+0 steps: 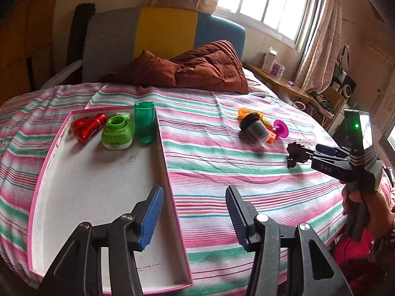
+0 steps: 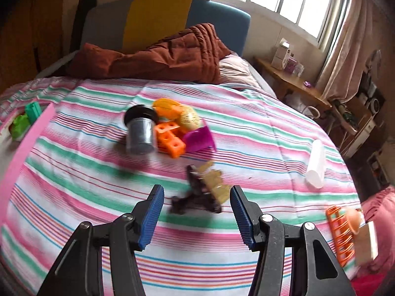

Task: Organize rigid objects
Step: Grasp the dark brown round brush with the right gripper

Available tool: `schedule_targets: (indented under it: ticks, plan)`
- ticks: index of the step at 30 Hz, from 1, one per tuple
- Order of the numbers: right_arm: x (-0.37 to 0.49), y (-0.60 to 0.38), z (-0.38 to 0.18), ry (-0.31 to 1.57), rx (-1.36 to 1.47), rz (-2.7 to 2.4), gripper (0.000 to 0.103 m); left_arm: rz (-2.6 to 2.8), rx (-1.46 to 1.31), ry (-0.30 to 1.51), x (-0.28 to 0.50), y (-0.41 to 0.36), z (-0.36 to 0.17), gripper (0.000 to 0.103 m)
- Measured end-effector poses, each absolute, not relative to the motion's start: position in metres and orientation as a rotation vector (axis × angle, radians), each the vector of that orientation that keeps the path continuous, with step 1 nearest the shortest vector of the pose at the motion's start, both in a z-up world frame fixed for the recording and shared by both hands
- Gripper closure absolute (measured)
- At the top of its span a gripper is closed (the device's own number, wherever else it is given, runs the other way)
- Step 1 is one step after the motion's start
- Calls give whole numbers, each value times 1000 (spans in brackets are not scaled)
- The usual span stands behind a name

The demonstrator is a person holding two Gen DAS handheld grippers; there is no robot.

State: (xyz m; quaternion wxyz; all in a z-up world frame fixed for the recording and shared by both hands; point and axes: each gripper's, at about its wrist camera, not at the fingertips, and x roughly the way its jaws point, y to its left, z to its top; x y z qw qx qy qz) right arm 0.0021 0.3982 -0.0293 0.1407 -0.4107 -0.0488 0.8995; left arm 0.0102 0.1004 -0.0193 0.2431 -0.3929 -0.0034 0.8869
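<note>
Right tongs (image 2: 197, 211) spread wide, just before dark toy figure (image 2: 197, 194) on striped bed (image 2: 246, 143); better to lower, centre, then pinch gently; left tongs (image 1: 195, 218) spread, holding nothing, over pink tray (image 1: 170, 172)

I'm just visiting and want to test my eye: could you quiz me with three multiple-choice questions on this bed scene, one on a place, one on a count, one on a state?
1. Where does the green cup stand?
A. in the pink-edged tray
B. on the windowsill
C. on the brown duvet

2. How many things lie in that tray?
A. one
B. three
C. six

3. How is the right gripper?
A. shut on a bottle
B. out of view
C. open over a dark toy

Answers:
1 A: it stands at the tray's far end, by the right wall.
2 B: red toy, green container, green cup.
3 C: its fingers stand apart, the toy between them.
</note>
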Motion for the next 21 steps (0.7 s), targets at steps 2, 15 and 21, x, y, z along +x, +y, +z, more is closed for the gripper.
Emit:
schedule_targets:
  ticks: [2,15,21]
  plan:
    - [-2,408,-34,-111,-1203,2608,46,2412,-1078,9,12,107,-20,50]
    - [-1,529,-69,1101,-1159,2557,53,2376,-1116,144,22,140,-29,50]
    - [13,569,-75,1331,-1039,2406,50,2351,-1115,193,27,153,-33,50]
